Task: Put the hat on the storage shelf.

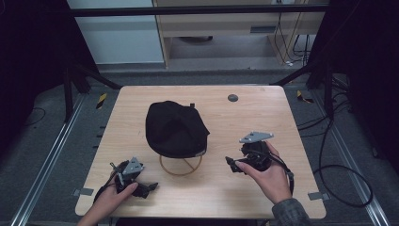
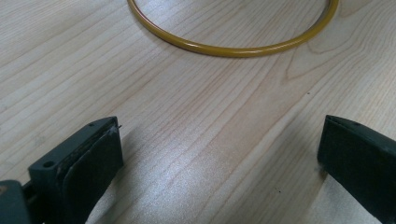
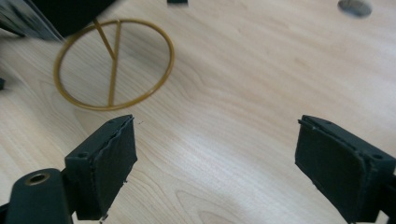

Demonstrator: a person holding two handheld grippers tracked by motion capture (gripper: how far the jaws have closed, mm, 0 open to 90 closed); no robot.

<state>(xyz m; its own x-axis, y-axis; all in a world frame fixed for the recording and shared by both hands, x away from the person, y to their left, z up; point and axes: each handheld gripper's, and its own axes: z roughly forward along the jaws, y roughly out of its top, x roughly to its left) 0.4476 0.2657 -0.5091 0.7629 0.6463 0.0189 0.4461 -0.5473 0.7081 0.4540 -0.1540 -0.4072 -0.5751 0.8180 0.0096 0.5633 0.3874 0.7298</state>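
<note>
black cap [image 1: 175, 128], brim toward right tool [image 1: 234, 165]

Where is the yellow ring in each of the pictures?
High view: the yellow ring lies on the wooden table, just in front of the black cap.
Left gripper view: its curve runs along the top.
Right gripper view: upper left, with spokes inside.
Shared landmark: the pale wood grain of the table.

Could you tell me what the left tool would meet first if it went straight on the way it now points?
Probably the yellow ring. The left tool stands open above bare table, and that ring's rim curves across the line ahead between its jaws. Depth is hard to judge, so it might scrape the tabletop first.
</note>
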